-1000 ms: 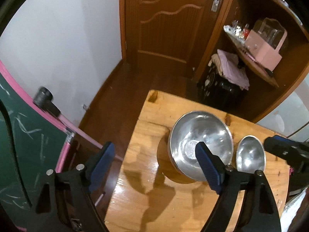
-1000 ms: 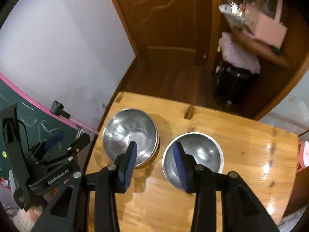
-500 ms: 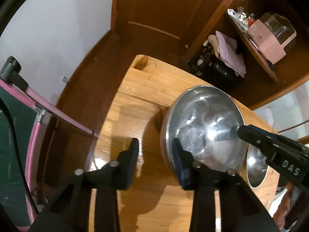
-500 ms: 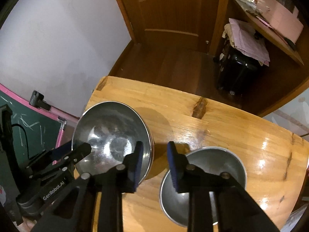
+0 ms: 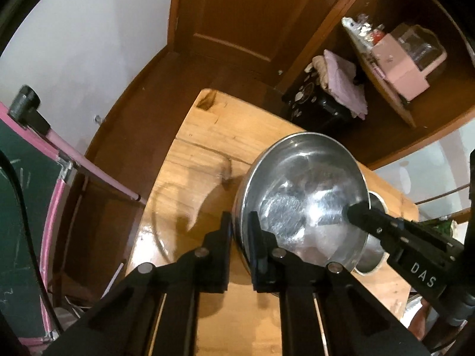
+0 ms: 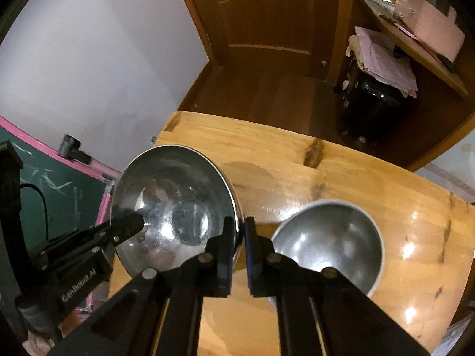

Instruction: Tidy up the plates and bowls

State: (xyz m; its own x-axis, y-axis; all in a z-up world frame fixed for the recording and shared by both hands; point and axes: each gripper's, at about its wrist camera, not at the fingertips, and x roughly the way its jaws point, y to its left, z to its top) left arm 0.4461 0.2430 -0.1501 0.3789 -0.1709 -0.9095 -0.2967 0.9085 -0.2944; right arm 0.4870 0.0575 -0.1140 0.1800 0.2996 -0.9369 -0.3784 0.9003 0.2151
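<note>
On the table (image 6: 297,160), both my grippers, left (image 5: 240,237) and right (image 6: 240,237), have just pinched opposite rims of the big bowl (image 6: 178,198) beside the small bowl (image 6: 329,237), ready for lifting.

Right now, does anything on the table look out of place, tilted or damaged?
The large steel bowl is tilted, its rim pinched on opposite sides by the left gripper and the right gripper. The small steel bowl sits upright beside it. The wooden table has a dark knot; no spill or damage shows.
</note>
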